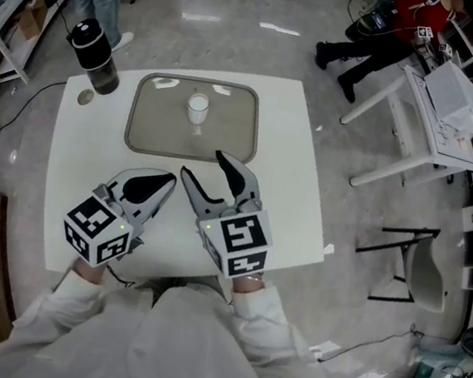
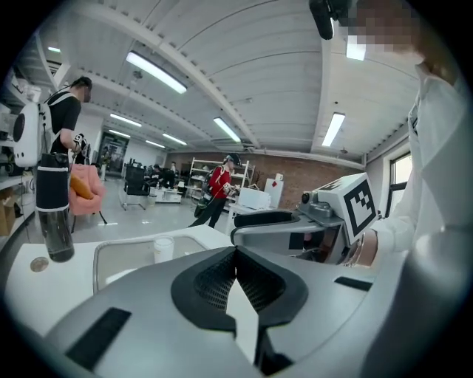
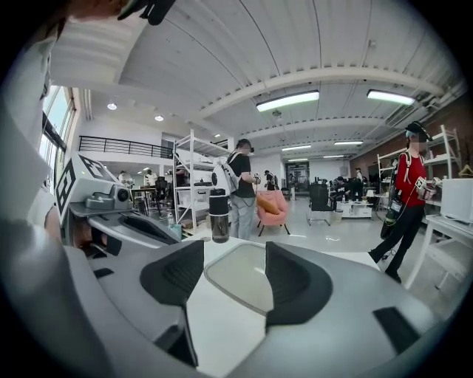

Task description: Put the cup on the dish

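Left tongs (image 1: 163,182) pressed together and right tongs (image 1: 201,163) spread apart, empty, sit just short of the grey rectangular dish (image 1: 148,131) holding a small white cup (image 1: 197,108), with a dark cylindrical bottle (image 1: 95,55) beside that dish.

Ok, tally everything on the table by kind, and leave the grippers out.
Cup: 1
Dish: 1
Bottle: 1
Small disc: 1
Total: 4
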